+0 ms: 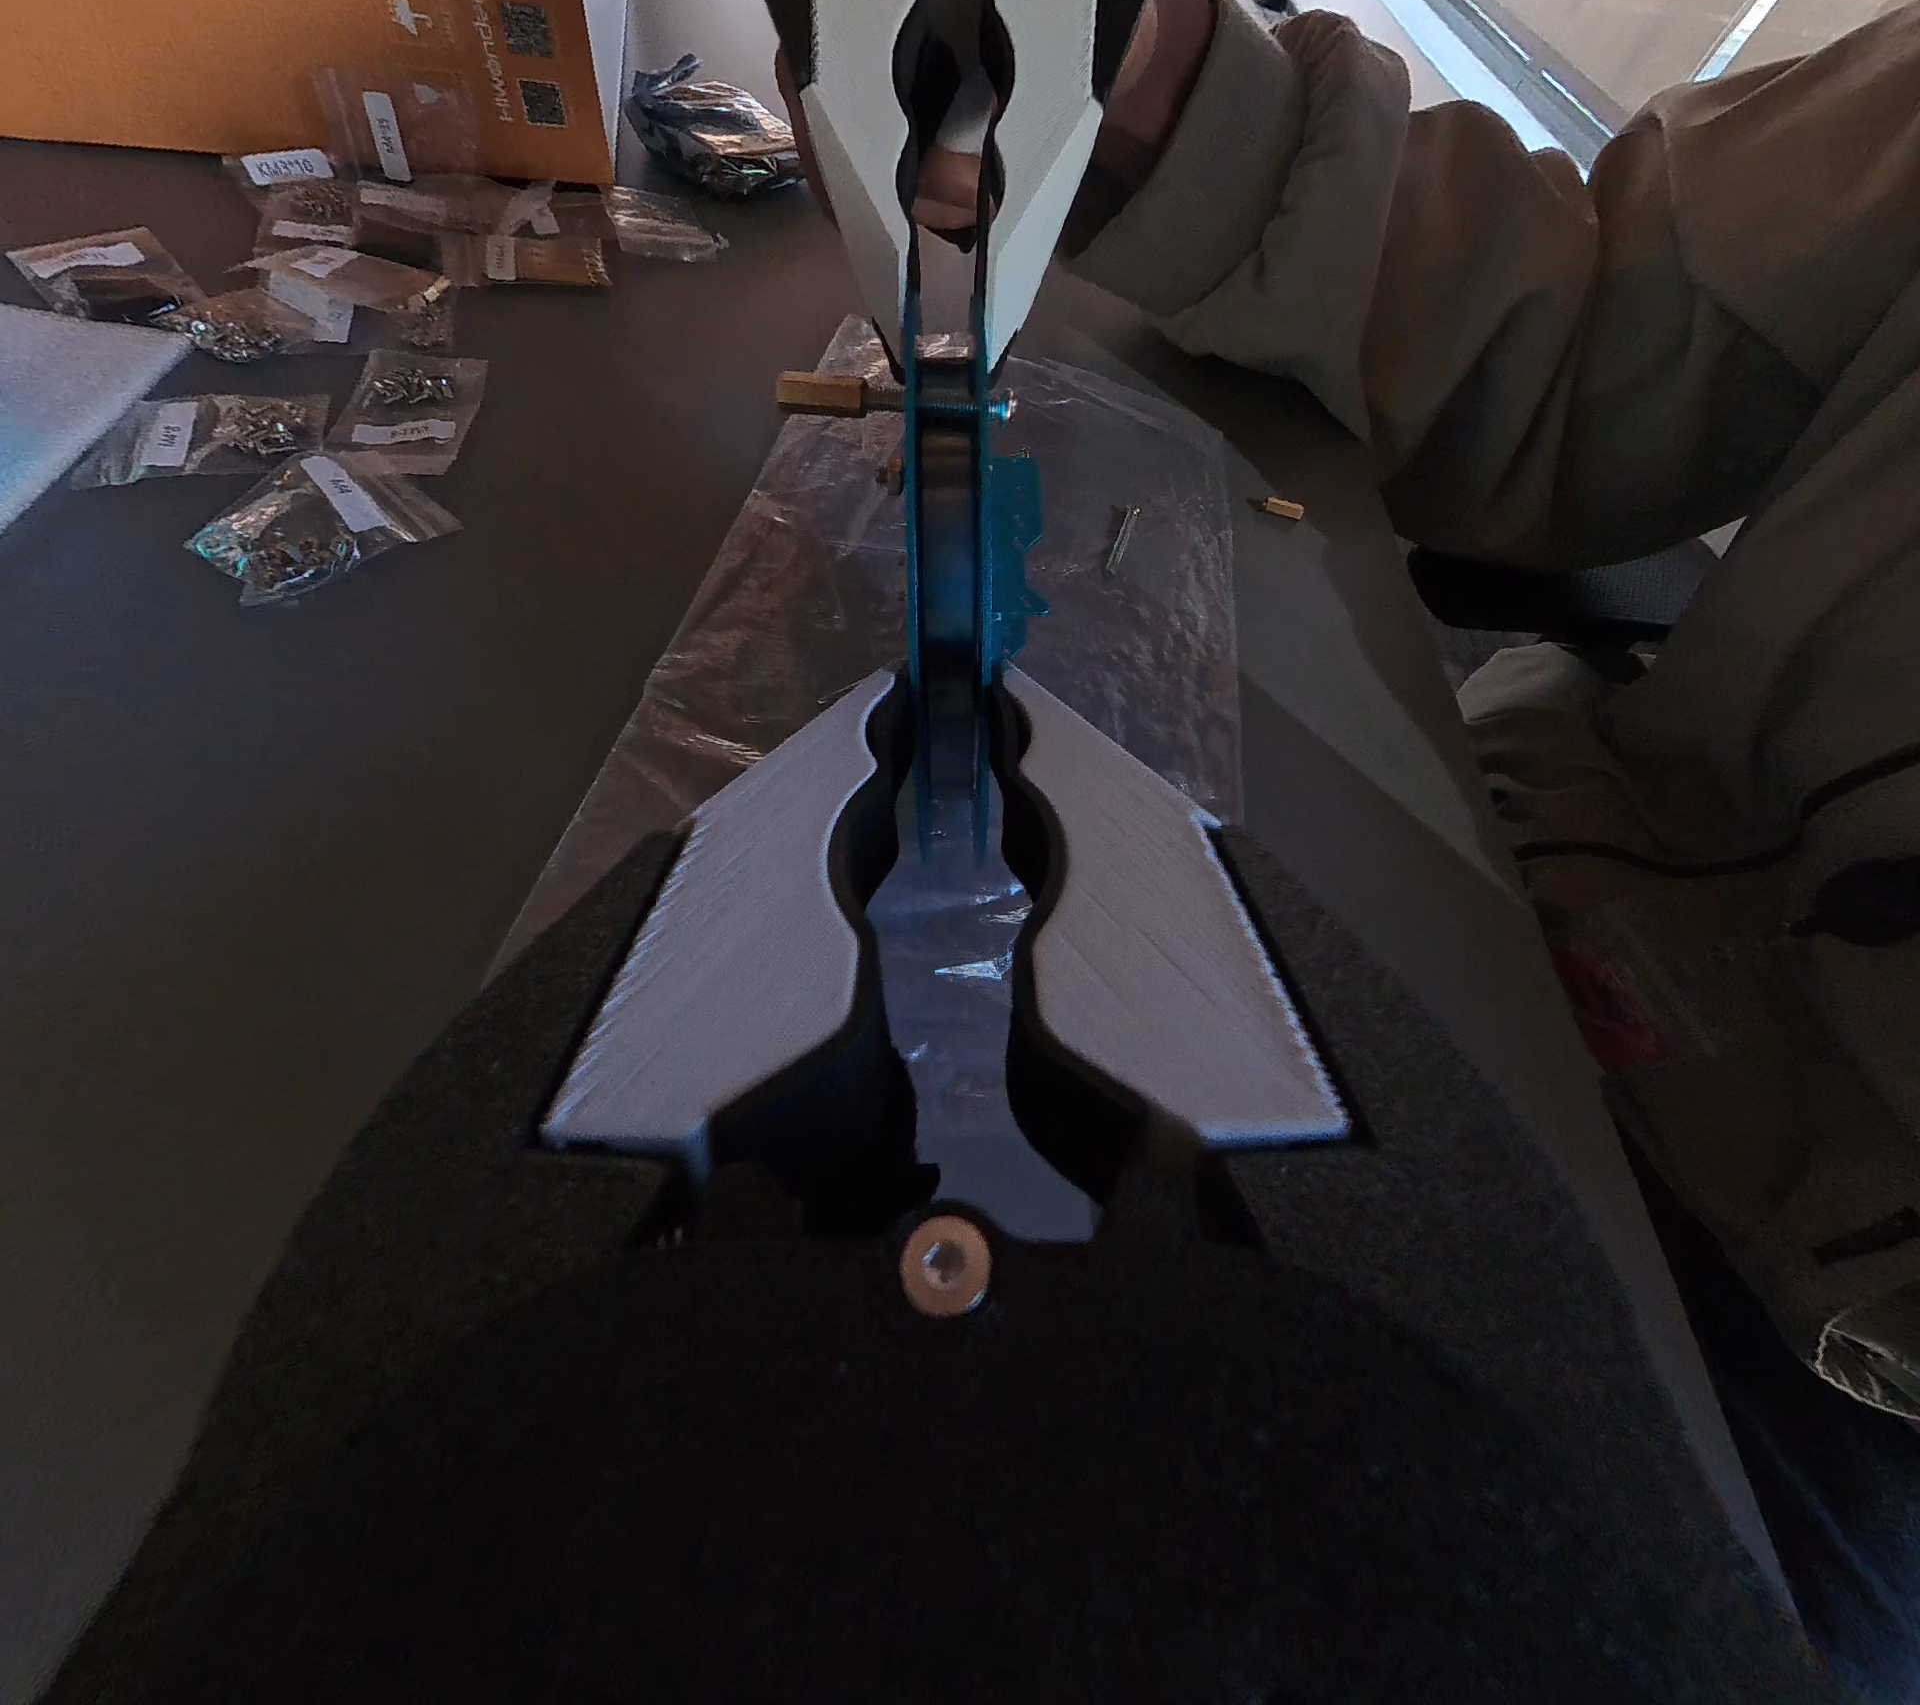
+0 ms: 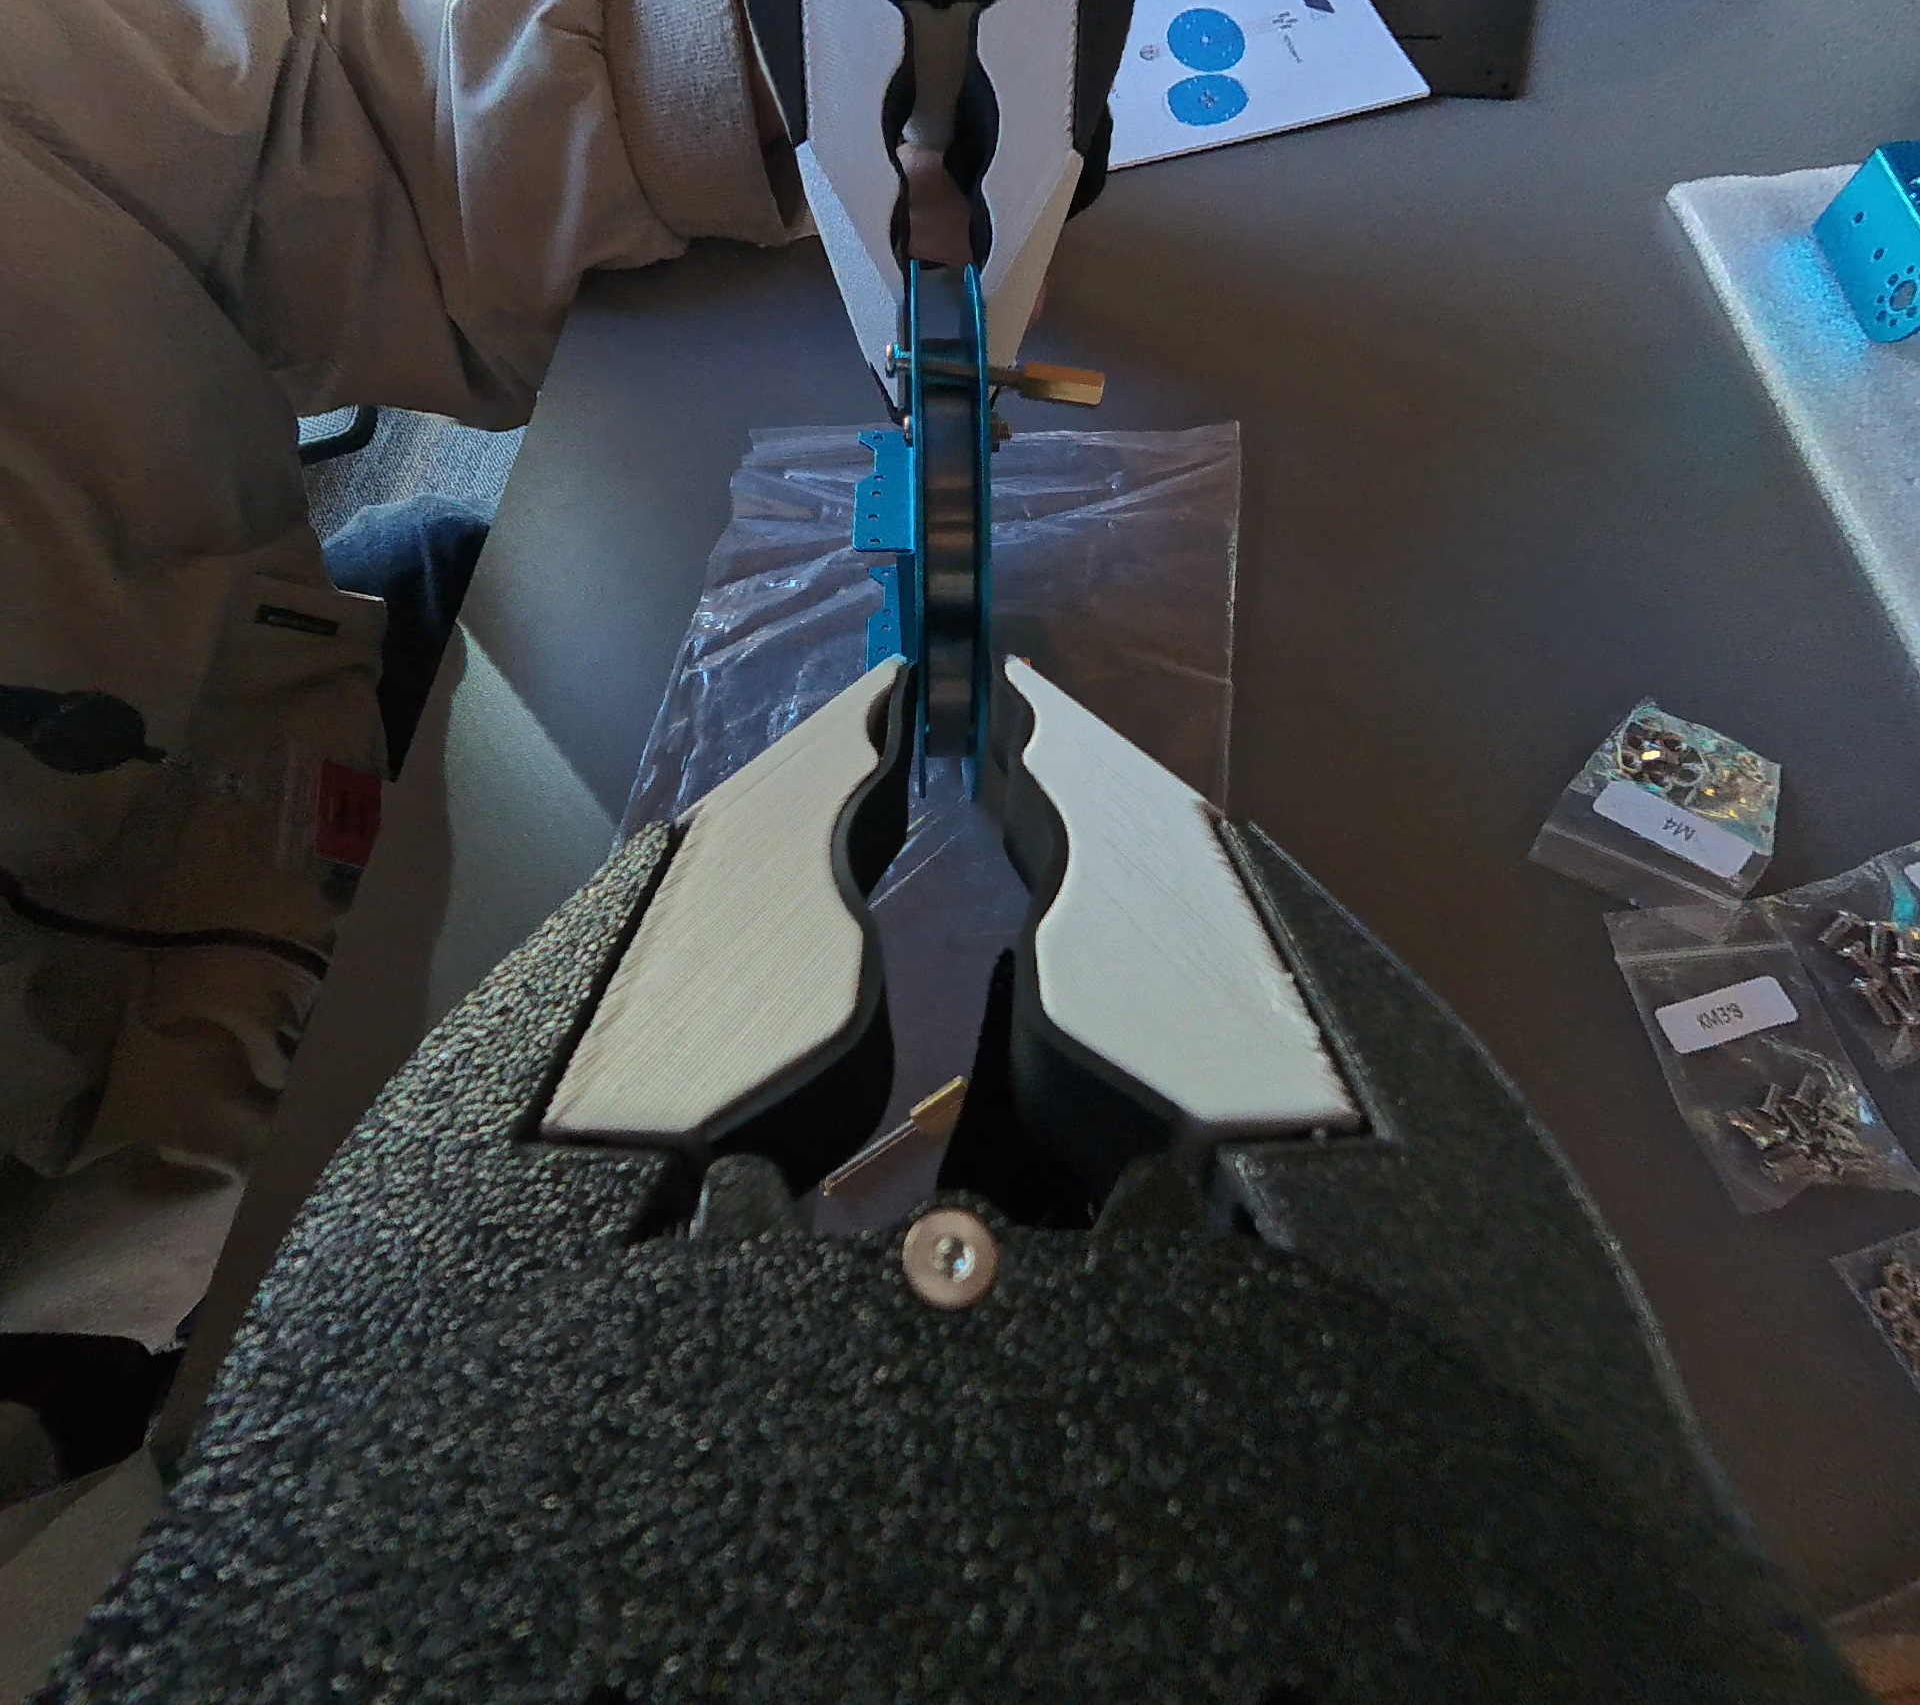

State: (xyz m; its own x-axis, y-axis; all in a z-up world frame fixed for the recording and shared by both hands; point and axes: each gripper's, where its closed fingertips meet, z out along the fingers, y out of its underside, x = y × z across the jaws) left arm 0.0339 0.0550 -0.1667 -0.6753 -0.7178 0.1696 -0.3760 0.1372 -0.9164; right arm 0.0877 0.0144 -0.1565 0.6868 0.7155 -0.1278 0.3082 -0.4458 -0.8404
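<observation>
My left tool and right tool face each other, each pinching an opposite end of the blue plate assembly, which is held edge-on above the clear plastic bag on the bench. Its long axis runs straight from one tool to the other. The brass standoff on its cross-screw points sideways, away from the bag's centre line, near my right tool.

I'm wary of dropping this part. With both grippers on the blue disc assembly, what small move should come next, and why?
Probably set it down onto the clear plastic bag before either grip loosens. The left gripper and right gripper clamp opposite edges of the blue disc assembly, held on edge, and a brass standoff on its screw juts sideways.
</observation>
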